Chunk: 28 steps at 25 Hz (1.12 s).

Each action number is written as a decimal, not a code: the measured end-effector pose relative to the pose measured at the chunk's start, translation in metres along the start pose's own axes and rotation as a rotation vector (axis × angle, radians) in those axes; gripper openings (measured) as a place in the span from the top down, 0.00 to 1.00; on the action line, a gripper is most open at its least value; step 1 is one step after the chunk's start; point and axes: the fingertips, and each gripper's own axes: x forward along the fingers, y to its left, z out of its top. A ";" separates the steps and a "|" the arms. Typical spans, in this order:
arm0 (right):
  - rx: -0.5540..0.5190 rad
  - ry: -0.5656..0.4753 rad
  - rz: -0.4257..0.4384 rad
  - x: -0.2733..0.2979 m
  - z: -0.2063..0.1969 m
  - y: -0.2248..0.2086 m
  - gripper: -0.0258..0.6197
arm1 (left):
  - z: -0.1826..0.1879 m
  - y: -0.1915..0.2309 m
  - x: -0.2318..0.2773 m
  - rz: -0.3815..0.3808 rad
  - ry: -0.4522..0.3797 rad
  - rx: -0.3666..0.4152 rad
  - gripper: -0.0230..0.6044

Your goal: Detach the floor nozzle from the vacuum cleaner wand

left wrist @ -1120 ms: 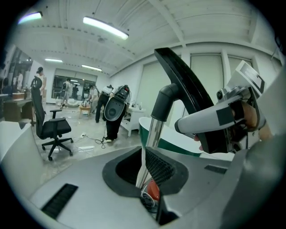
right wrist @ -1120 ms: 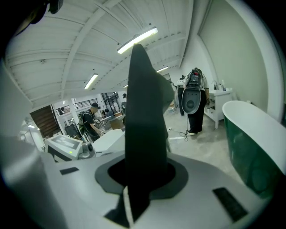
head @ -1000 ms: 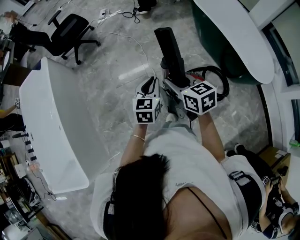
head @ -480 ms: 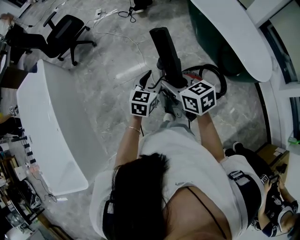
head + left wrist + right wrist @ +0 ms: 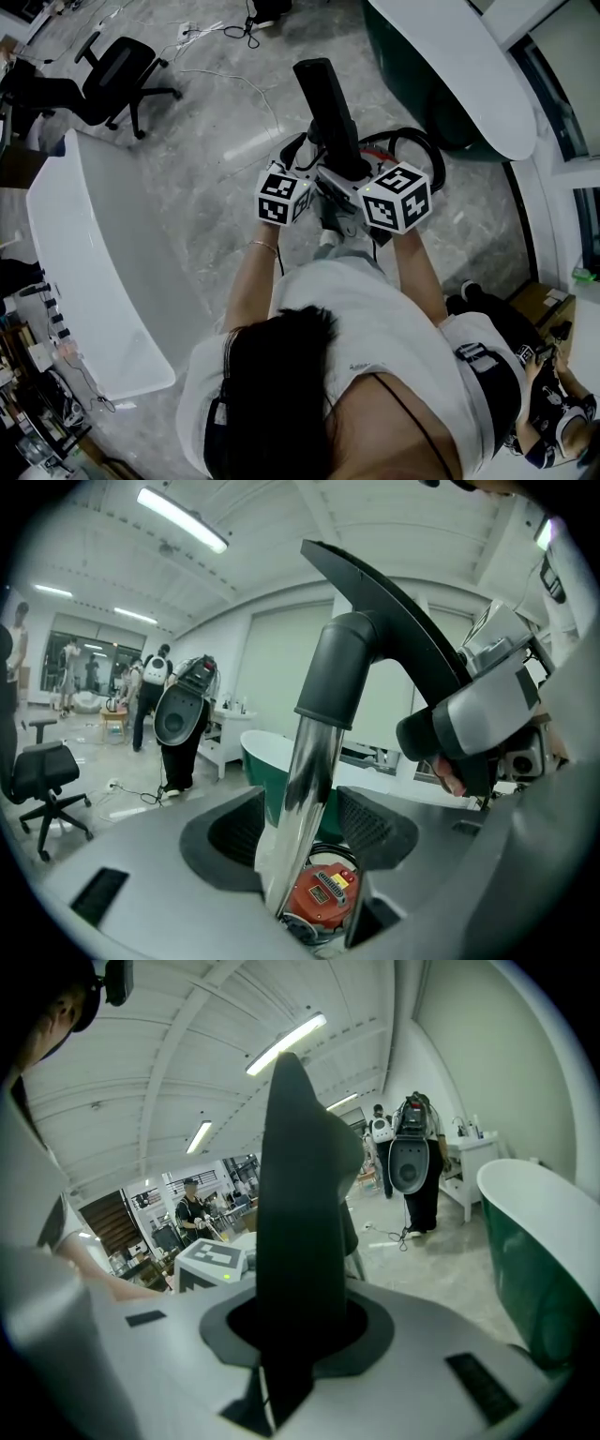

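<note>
The black floor nozzle (image 5: 322, 98) points up and away from me, its neck (image 5: 354, 663) joined to the chrome wand (image 5: 302, 780). My left gripper (image 5: 302, 155) has just been opening its jaws. They now stand either side of the wand, below the neck, with a gap at each pad. In the left gripper view, the left gripper (image 5: 300, 834) shows the tube between its dark pads. My right gripper (image 5: 354, 171) is shut on the flat black nozzle (image 5: 300, 1194), which fills the gap of the right gripper (image 5: 295, 1324).
The red vacuum body (image 5: 323, 897) with its black hose (image 5: 429, 148) lies on the marble floor beneath the grippers. A white bathtub (image 5: 94, 272) stands at left, a green one (image 5: 459, 66) at top right. An office chair (image 5: 112, 70) and floor cables (image 5: 234, 75) lie beyond.
My left gripper has opened and moved forward, from beside the vacuum to around the wand. The right gripper has kept its hold and place.
</note>
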 end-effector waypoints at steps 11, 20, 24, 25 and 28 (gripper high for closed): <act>-0.011 0.012 0.035 -0.001 0.002 -0.001 0.82 | 0.001 0.000 0.022 -0.032 -0.014 -0.056 0.61; -0.003 0.015 0.038 -0.006 0.002 -0.004 0.83 | 0.002 -0.007 0.028 -0.062 -0.012 -0.056 0.67; -0.001 0.022 0.039 -0.009 0.000 -0.005 0.83 | 0.002 -0.010 0.029 -0.058 -0.015 -0.056 0.67; -0.002 0.026 0.039 -0.009 0.000 -0.005 0.83 | 0.002 -0.010 0.029 -0.060 -0.014 -0.052 0.68; -0.003 0.056 0.034 -0.009 0.002 -0.005 0.83 | 0.002 -0.009 0.029 -0.062 -0.009 -0.049 0.68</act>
